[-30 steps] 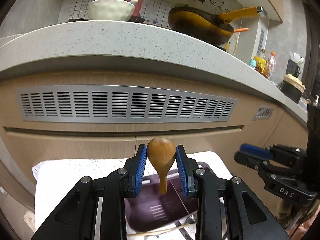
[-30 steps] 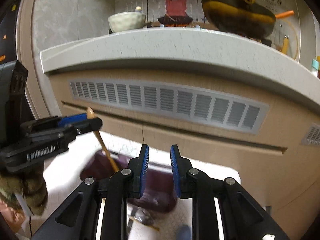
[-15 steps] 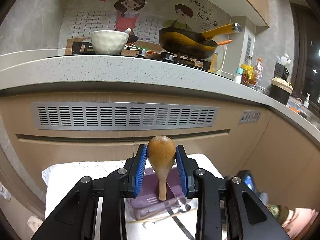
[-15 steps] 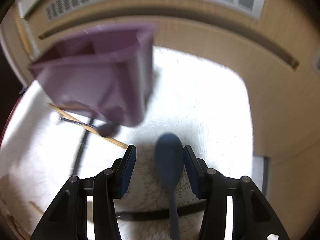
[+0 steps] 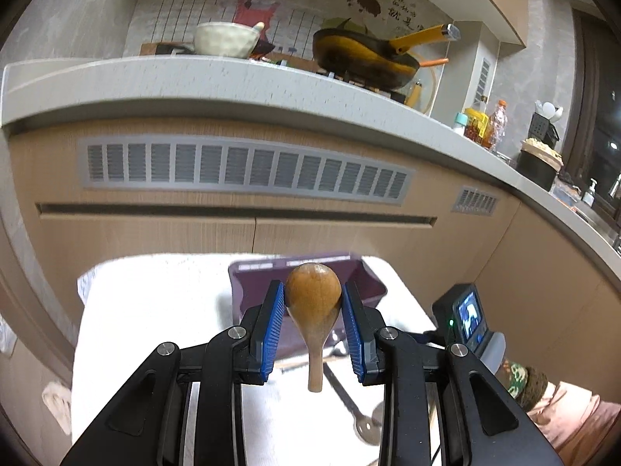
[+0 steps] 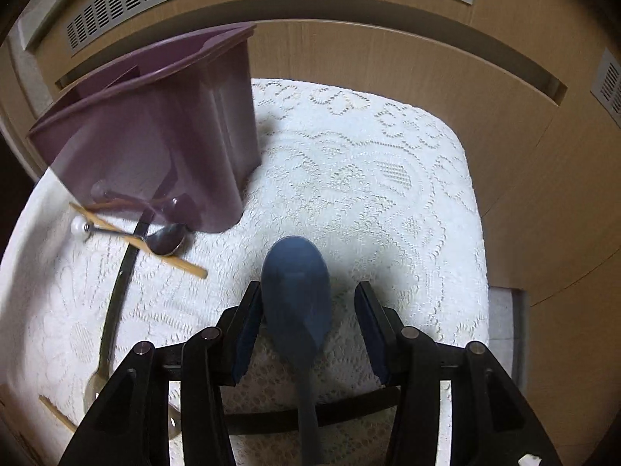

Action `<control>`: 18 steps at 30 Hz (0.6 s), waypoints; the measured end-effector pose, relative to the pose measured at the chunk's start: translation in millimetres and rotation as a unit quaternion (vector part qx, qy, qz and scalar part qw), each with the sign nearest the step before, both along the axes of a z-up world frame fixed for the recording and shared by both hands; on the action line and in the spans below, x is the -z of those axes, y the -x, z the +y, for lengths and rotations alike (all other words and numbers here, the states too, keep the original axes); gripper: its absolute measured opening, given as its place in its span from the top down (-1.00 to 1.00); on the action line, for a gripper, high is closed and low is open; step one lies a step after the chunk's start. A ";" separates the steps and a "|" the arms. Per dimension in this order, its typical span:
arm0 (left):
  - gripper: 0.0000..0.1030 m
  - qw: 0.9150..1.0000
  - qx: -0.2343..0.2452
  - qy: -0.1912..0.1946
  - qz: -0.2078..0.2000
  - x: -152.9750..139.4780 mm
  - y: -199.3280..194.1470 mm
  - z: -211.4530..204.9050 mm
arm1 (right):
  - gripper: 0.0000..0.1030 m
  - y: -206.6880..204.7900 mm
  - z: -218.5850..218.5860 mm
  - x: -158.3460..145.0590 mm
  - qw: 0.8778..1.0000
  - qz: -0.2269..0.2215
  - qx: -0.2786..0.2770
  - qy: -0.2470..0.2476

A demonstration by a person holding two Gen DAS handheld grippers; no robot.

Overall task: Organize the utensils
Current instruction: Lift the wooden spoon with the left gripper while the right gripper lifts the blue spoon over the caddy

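Note:
My left gripper (image 5: 313, 312) is shut on a wooden spoon (image 5: 313, 303), bowl up and handle hanging down, held above the white lace cloth (image 5: 155, 303) in front of the purple utensil holder (image 5: 368, 283). In the right wrist view my right gripper (image 6: 306, 322) is open around a blue spoon (image 6: 297, 291) that lies on the cloth (image 6: 368, 178); its left pad touches the spoon's bowl. The purple holder (image 6: 155, 128) stands at the upper left there.
A metal spoon (image 6: 165, 239), chopsticks (image 6: 136, 239) and a long dark-handled utensil (image 6: 116, 299) lie on the cloth by the holder. A slotted spoon (image 5: 363, 423) lies below the left gripper. Wooden cabinets (image 5: 233, 229) rise behind, under a counter with a pan (image 5: 365, 58).
My right gripper has dropped lower over the blue spoon, which now fills more of the view between its jaws. The left gripper has tilted and shifted back a little, still holding the wooden spoon.

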State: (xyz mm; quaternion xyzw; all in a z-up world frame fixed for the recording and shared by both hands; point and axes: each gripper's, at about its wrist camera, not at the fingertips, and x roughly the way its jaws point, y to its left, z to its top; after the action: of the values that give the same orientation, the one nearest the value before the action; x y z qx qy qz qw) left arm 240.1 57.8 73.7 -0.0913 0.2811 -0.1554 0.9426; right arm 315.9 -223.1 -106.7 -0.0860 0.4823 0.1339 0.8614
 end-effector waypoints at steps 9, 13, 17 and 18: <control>0.40 1.000 -0.010 -0.004 0.029 14.6 13.0 2.4 | 0.38 46.7 13.7 -68.4 0.997 -0.040 -0.037 -0.053; 0.40 1.000 -0.008 -0.008 0.002 -11.0 13.7 -2.0 | 0.38 77.8 20.7 -145.2 0.986 -0.127 -0.058 -0.092; 0.40 0.998 -0.008 -0.032 -0.057 -57.2 8.7 -11.8 | 0.38 83.3 32.9 -231.7 0.965 -0.220 -0.080 -0.121; 0.40 0.996 -0.010 -0.040 -0.076 -71.2 6.0 -14.8 | 0.38 81.0 36.2 -250.8 0.959 -0.239 -0.083 -0.127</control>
State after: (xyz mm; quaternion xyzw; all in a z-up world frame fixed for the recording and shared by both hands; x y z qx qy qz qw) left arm 234.1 43.0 144.9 -0.0446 0.2140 -0.1416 0.9655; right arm 234.9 -186.9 144.1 -0.0455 0.2326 0.2405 0.9413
